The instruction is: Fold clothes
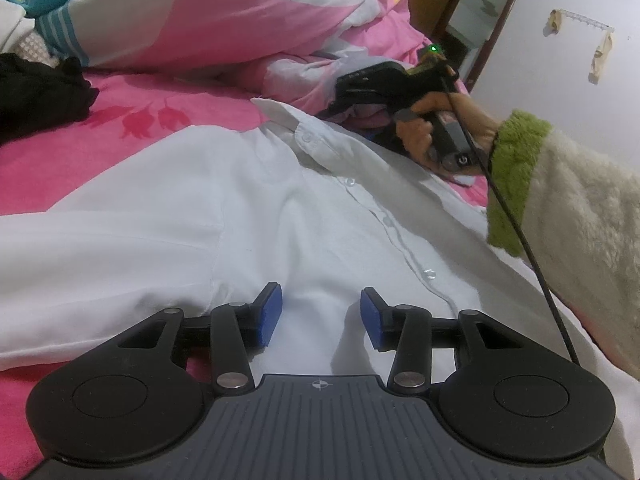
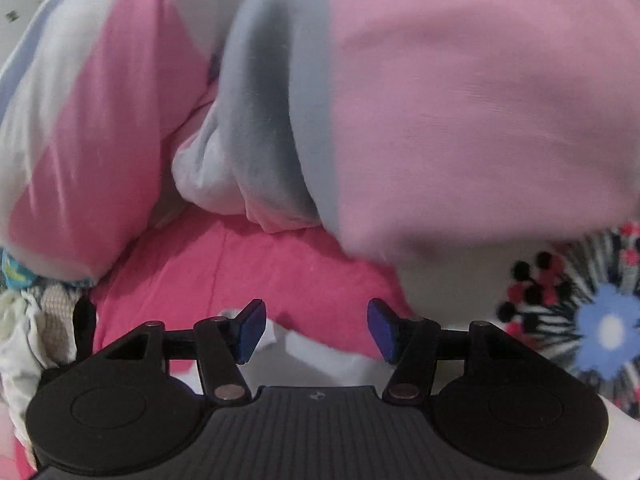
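A white button-up shirt (image 1: 248, 216) lies spread on the pink bed sheet (image 1: 132, 108), collar (image 1: 288, 120) toward the quilt and button placket running down the right. My left gripper (image 1: 320, 316) hovers low over the shirt's front with its blue pads apart and only flat fabric beneath them. Past the collar, a hand in a green-cuffed fleece sleeve (image 1: 516, 184) holds my right gripper (image 1: 348, 92). In the right wrist view the right gripper (image 2: 316, 330) is open with nothing between its pads; pink sheet (image 2: 240, 272) and a bit of white cloth (image 2: 312, 356) lie below it.
A bulky pink, white and grey quilt (image 1: 208, 20) is heaped along the far side and fills the right wrist view (image 2: 440, 100). A black garment (image 1: 36, 88) lies at the left. A flowered striped cloth (image 2: 592, 320) lies at the right. A doorway (image 1: 472, 20) and wall stand behind.
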Motion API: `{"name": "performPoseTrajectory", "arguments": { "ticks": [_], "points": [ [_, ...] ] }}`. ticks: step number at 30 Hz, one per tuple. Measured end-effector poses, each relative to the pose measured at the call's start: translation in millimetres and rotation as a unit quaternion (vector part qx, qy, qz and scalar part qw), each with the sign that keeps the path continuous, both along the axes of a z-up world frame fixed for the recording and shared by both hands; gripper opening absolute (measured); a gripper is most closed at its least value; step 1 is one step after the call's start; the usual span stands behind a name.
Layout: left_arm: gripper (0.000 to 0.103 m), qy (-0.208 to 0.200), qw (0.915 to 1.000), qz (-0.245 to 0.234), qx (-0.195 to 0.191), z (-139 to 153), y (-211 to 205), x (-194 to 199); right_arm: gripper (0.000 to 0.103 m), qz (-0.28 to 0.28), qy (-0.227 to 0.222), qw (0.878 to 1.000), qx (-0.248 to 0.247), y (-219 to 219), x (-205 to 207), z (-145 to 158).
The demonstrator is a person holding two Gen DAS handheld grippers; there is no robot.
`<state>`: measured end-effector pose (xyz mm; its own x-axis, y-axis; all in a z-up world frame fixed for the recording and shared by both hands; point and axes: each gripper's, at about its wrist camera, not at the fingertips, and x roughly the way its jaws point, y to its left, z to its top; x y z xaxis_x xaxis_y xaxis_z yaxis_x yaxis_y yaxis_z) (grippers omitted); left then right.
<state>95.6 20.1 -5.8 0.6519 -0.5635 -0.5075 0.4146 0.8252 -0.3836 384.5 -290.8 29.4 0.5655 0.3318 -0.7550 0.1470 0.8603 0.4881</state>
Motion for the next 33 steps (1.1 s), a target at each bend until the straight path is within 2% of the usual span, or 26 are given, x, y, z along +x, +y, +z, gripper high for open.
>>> {"name": "performPoseTrajectory", "arguments": {
  "ticks": [1, 2, 3, 5, 7, 8, 10, 13, 14, 16, 19, 21, 22, 23, 24, 26, 27, 28, 29, 31, 33],
  "points": [
    [0.043, 0.001, 1.0000, 0.000, -0.001, -0.1, 0.3, 0.1, 0.054, 0.010, 0.004, 1.000, -0.002, 2.9, 2.2, 1.4],
    [0.043, 0.001, 1.0000, 0.000, -0.002, -0.1, 0.3, 0.1, 0.032, 0.021, 0.007, 1.000, -0.003, 5.8, 4.5, 2.7],
    [0.043, 0.000, 1.0000, 0.000, -0.001, -0.1, 0.1, -0.2, 0.018, 0.041, 0.012, 0.999, -0.002, 10.0, 4.7, 4.9],
    [0.044, 0.000, 1.0000, 0.000, -0.001, -0.1, -0.1, -0.5, 0.005, 0.081, -0.004, 0.997, -0.019, 22.4, -4.0, 14.5],
    [0.044, 0.000, 1.0000, 0.000, -0.001, -0.1, 0.0, -0.5, 0.003, 0.111, -0.062, 0.990, -0.059, 37.9, -21.7, 32.1],
    [0.044, 0.000, 1.0000, 0.000, -0.002, 0.0, 0.1, -0.5, 0.001, 0.120, -0.108, 0.984, -0.076, 43.9, -32.6, 41.9],
    [0.044, 0.000, 1.0000, 0.000, -0.002, 0.2, 0.3, -0.5, 0.000, 0.140, -0.211, 0.961, -0.112, 56.0, -55.0, 61.6],
    [0.044, 0.001, 1.0000, 0.000, -0.002, 0.5, 0.4, -0.7, 0.000, 0.129, -0.293, 0.934, -0.159, 63.0, -67.2, 70.2],
    [0.043, 0.001, 1.0000, 0.000, -0.003, 0.5, 0.5, -0.7, 0.000, 0.125, -0.297, 0.931, -0.172, 64.8, -64.4, 68.8],
    [0.043, 0.001, 1.0000, 0.000, -0.004, 0.4, 0.7, -0.8, 0.000, 0.122, -0.275, 0.934, -0.191, 68.9, -51.8, 61.8],
    [0.044, 0.001, 1.0000, -0.001, -0.003, 0.5, 0.3, -0.6, 0.004, 0.157, -0.240, 0.939, -0.189, 79.5, -50.6, 54.9],
    [0.044, 0.001, 1.0000, -0.001, -0.002, 0.4, 0.2, -0.7, 0.019, 0.196, -0.228, 0.935, -0.191, 94.0, -63.8, 54.8],
    [0.044, 0.001, 1.0000, -0.001, -0.002, 0.2, 0.3, -0.8, 0.048, 0.219, -0.230, 0.925, -0.207, 106.5, -71.6, 53.6],
    [0.044, 0.001, 1.0000, -0.001, -0.002, 0.0, 0.4, -0.7, 0.071, 0.238, -0.234, 0.914, -0.230, 119.0, -79.2, 51.9],
    [0.044, 0.000, 1.0000, -0.001, -0.002, -0.2, 0.6, -0.7, 0.075, 0.255, -0.236, 0.901, -0.258, 131.6, -84.4, 47.2],
    [0.044, 0.000, 1.0000, -0.001, -0.001, -0.2, 0.7, -1.0, 0.072, 0.288, -0.236, 0.870, -0.322, 157.3, -91.3, 33.1],
    [0.044, 0.000, 1.0000, -0.001, -0.001, -0.2, 0.7, -1.0, 0.066, 0.294, -0.229, 0.861, -0.346, 165.7, -90.3, 26.1],
    [0.044, 0.000, 1.0000, -0.001, -0.001, -0.2, 0.7, -1.0, 0.039, 0.290, -0.217, 0.858, -0.364, 170.5, -85.8, 19.2],
    [0.044, 0.000, 1.0000, -0.001, -0.001, -0.2, 0.7, -1.0, 0.008, 0.272, -0.215, 0.866, -0.360, 165.7, -83.2, 19.5],
    [0.044, 0.000, 1.0000, -0.001, -0.001, -0.1, 0.8, -1.0, 0.005, 0.211, -0.227, 0.895, -0.319, 140.7, -81.2, 31.5],
    [0.044, 0.000, 1.0000, -0.001, -0.001, 0.0, 0.8, -1.1, 0.004, 0.145, -0.247, 0.919, -0.270, 111.9, -84.2, 45.4]
  ]
}}
